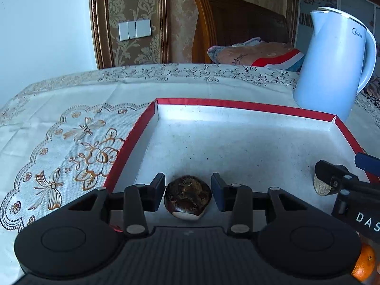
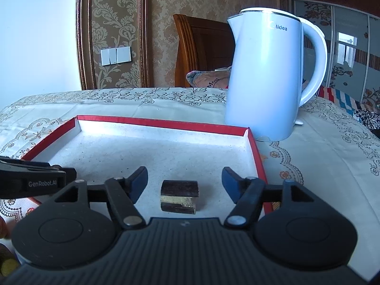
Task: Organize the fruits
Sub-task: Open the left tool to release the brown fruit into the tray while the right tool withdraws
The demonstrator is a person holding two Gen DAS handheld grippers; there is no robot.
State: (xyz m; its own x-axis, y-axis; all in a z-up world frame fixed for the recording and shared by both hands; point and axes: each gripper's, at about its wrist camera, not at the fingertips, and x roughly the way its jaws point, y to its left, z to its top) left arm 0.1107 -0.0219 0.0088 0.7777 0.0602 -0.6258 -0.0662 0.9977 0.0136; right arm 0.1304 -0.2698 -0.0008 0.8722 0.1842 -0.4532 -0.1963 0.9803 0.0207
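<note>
Left gripper (image 1: 188, 191) low over the near part of the red-rimmed tray (image 1: 249, 106), jaws parted wider than the dark brown chestnut-like fruit (image 1: 187, 198) lying between them on the white tray floor. The left pad looks to be at the fruit's skin or just shy of it — cannot tell which; the right pad stands a sliver off. No pinch seen.

Right gripper (image 2: 184, 185) also over the tray (image 2: 163, 121), jaws spread wide with clear floor on both sides of a short dark cylinder piece (image 2: 179, 199) with a yellowish cut band, which rests on the tray floor between them, touching neither pad.

In the left wrist view the right tool enters from the right edge, and behind its tip sits a pale, speckled rounded bit (image 1: 320, 186) — mostly hidden, identity unclear. An orange (image 1: 363, 267) shows at the lower right corner, outside the tray.

White Midea kettle (image 2: 263, 78) upright on the floral tablecloth (image 1: 59, 147), just beyond the tray's far right corner
</note>
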